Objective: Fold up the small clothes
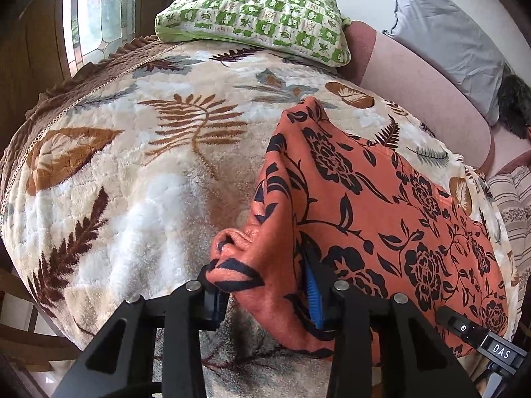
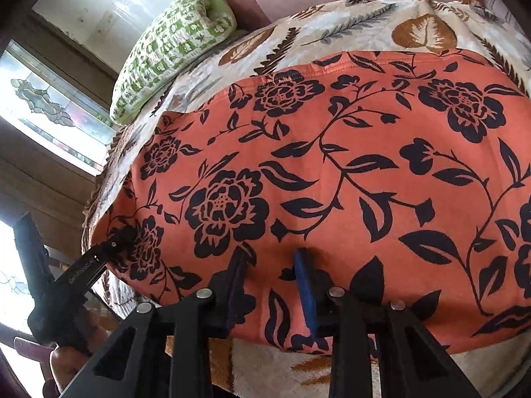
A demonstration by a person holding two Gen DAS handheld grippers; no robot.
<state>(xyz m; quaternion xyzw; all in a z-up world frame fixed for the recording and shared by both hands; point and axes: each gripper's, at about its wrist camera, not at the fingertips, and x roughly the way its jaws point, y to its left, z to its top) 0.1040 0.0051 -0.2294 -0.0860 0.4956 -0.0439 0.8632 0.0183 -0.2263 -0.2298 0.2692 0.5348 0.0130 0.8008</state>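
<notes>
An orange garment with black flowers (image 1: 381, 205) lies on a leaf-patterned fleece blanket (image 1: 139, 165) on a bed. In the left wrist view my left gripper (image 1: 265, 295) stands at the garment's left near corner, jaws wide apart, with bunched cloth lying between the fingers; the cloth hides the fingertips. In the right wrist view the garment (image 2: 332, 165) fills the frame and my right gripper (image 2: 270, 265) is open at its near edge, blue pads (image 2: 307, 295) resting on the cloth. The left gripper (image 2: 86, 265) shows at the garment's left edge there.
A green checked pillow (image 1: 259, 16) lies at the head of the bed, a grey pillow (image 1: 444, 33) and pink sheet (image 1: 418, 89) to the right. A window (image 1: 99, 10) and wooden wall stand left. The blanket's left half is bare.
</notes>
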